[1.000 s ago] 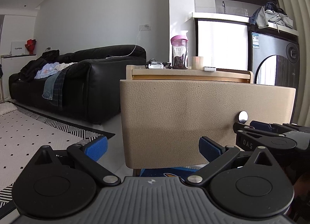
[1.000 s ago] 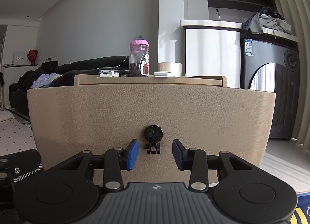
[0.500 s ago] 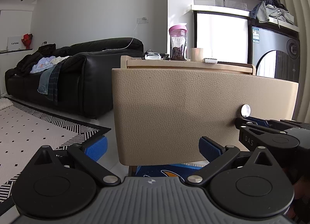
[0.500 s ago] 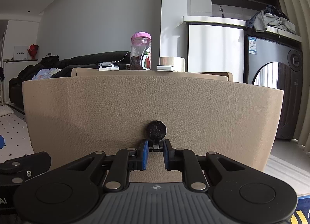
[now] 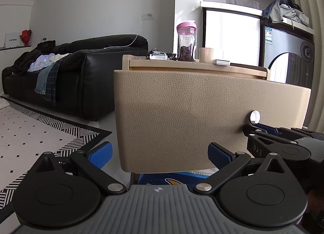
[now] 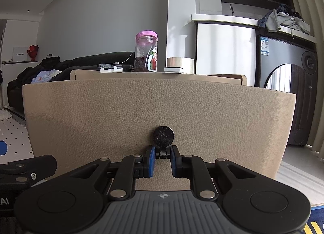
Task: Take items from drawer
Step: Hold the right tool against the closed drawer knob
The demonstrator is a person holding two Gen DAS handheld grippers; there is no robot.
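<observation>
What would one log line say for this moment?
right gripper: shut on drawer knob | left gripper: open, holding nothing | drawer: pulled out

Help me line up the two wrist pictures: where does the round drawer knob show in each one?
Left wrist view: the drawer knob sits far right, at mid height on the beige drawer front, just above the right gripper.
Right wrist view: the knob is low and central, right above the shut right gripper.
Shared landmark: the pink-lidded jar on the cabinet top.
</observation>
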